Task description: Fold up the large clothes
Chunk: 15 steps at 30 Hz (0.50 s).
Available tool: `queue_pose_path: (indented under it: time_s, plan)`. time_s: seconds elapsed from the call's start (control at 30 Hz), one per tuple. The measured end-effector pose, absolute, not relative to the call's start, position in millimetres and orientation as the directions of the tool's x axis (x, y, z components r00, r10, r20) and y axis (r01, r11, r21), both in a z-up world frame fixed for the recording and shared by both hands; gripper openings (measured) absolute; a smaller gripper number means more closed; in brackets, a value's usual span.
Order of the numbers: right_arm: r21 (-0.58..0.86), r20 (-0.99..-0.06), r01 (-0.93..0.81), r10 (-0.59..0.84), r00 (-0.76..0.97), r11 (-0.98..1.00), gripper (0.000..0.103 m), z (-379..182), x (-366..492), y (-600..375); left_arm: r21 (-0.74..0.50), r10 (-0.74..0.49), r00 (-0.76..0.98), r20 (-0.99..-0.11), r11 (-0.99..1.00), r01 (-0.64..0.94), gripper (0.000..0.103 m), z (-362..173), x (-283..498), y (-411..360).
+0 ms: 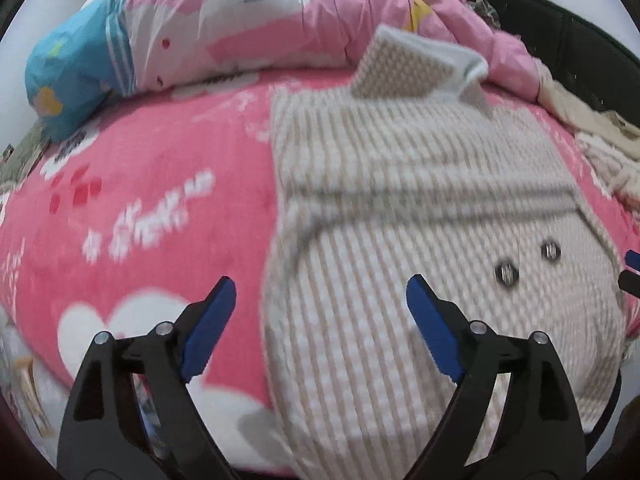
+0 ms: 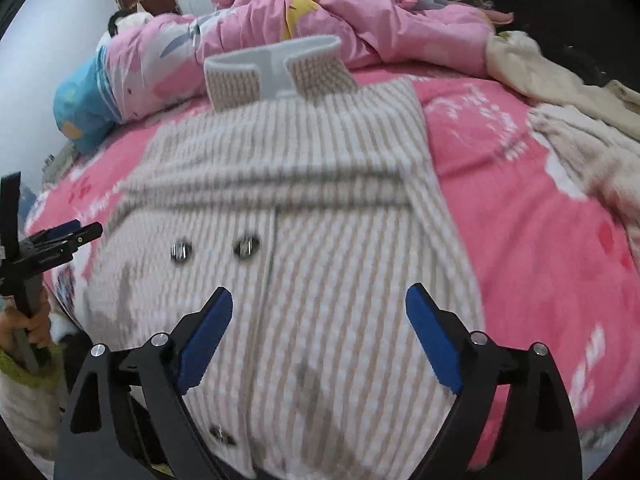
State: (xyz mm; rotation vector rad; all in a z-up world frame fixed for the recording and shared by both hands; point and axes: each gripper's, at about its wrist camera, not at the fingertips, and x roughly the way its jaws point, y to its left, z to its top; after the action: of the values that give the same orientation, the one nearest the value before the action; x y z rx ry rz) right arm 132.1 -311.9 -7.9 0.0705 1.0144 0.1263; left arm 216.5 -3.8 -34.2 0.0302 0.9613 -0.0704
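Observation:
A large beige-and-white checked coat (image 1: 420,208) lies flat on the pink bed blanket (image 1: 140,200), collar (image 1: 404,68) at the far end, dark buttons (image 1: 506,274) on the front. My left gripper (image 1: 320,300) is open and empty above the coat's left edge. In the right wrist view the same coat (image 2: 304,200) lies below my right gripper (image 2: 320,312), which is open and empty over the coat's lower front. The left gripper (image 2: 72,236) also shows at the left edge of that view.
A crumpled pink quilt (image 1: 280,12) and a blue pillow (image 1: 72,68) lie at the far end of the bed. Cream clothes (image 2: 568,92) are piled at the right. The blanket (image 2: 540,220) is bare right of the coat.

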Motion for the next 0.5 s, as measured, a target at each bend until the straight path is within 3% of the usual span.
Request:
queue_pose_path:
  time_s: [0.2,0.3,0.5]
  plan:
    - [0.065,-0.862,-0.06,0.086,0.5,0.996,0.091,-41.3,102.8,-294.8,0.063,0.017,0.518,-0.855,0.995,0.072,0.087,-75.9,188.7,-27.4]
    - [0.004,-0.88,-0.056,0.03,0.473,0.998,0.096,-64.9,107.8,-290.4,0.1,0.06,0.553,-0.831,0.994,0.041,0.095,-83.0,182.8,-28.9]
    - [0.01,-0.882,-0.047,0.031,0.47,0.999,0.097,-66.9,107.3,-289.9,-0.065,-0.049,0.524,-0.85,0.998,-0.013,0.096,-91.4,184.5,-4.9]
